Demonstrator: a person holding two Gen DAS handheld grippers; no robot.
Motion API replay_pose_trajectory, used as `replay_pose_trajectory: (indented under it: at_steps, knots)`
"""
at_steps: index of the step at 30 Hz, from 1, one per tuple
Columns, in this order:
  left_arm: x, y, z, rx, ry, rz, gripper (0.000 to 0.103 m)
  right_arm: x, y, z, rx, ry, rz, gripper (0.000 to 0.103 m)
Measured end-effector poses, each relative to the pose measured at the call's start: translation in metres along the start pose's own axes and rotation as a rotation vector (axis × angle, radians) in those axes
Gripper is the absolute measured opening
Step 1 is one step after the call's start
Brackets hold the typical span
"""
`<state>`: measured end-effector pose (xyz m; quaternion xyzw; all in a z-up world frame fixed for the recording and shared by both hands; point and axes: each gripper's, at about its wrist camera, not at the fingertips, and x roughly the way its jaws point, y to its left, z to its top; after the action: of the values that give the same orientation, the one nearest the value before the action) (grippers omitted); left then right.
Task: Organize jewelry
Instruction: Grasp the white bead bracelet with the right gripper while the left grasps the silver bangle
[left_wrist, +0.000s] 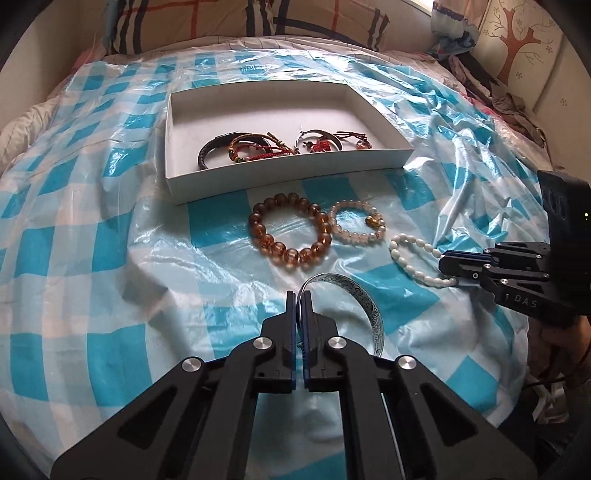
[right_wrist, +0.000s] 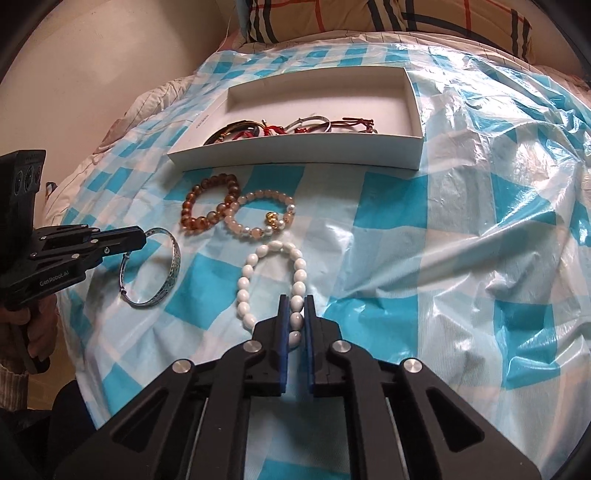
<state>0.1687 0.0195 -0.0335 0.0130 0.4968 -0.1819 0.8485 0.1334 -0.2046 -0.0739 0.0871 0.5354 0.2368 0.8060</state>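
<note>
White box (left_wrist: 288, 177): several bracelets | loose: 2 beaded | left jaws pinch silver bangle (left_wrist: 365, 299) | right jaws pinch white-bead bracelet (right_wrist: 269, 273)

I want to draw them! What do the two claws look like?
Both are black plastic with round silver screws and blue pads inside the fingers. The left claw says "GenRobot.AI" in white, with a boxy black block behind it. The right claw shows white letters "DAS". A ribbed pale cuff shows.

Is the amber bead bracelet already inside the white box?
No, the amber bead bracelet lies on the checked sheet in front of the white box.
</note>
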Motion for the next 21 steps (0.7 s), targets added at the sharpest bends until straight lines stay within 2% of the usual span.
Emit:
replay_pose_trajectory:
  at_steps: [5, 7, 8, 9, 12, 15, 17, 19, 20, 21]
  knots:
    - [-0.002, 0.004, -0.019, 0.008, 0.045, 0.048, 0.002, -0.009, 0.004, -0.003, 0.007, 0.006, -0.007, 0.009]
    - [-0.002, 0.002, -0.021, 0.011, 0.040, 0.062, 0.002, -0.010, -0.003, 0.001, 0.043, -0.012, -0.005, 0.018]
    - [-0.002, 0.000, -0.021, 0.015, 0.034, 0.071, 0.003, -0.012, -0.006, 0.004, 0.056, -0.025, -0.006, 0.033]
    - [-0.002, -0.001, -0.021, 0.018, 0.031, 0.079, 0.003, -0.011, -0.008, 0.006, 0.064, -0.030, -0.004, 0.040]
    - [0.003, -0.004, -0.023, 0.029, 0.031, 0.091, 0.005, -0.001, -0.009, 0.011, 0.067, -0.016, 0.006, 0.040]
    - [0.007, -0.004, -0.025, 0.025, 0.028, 0.096, 0.005, 0.020, -0.008, 0.009, 0.048, 0.017, -0.034, 0.040]
    - [0.009, -0.004, -0.026, 0.020, 0.027, 0.099, 0.005, 0.025, -0.008, 0.005, 0.052, 0.009, -0.044, 0.040]
    - [0.010, -0.005, -0.027, 0.023, 0.023, 0.104, 0.005, 0.023, -0.007, 0.004, 0.052, 0.003, -0.044, 0.027]
    - [0.010, -0.005, -0.027, 0.020, 0.022, 0.106, 0.005, 0.022, -0.007, 0.004, 0.052, 0.004, -0.038, 0.017]
    - [0.011, -0.006, -0.027, 0.015, 0.021, 0.108, 0.005, 0.021, -0.007, 0.003, 0.049, 0.004, -0.036, 0.012]
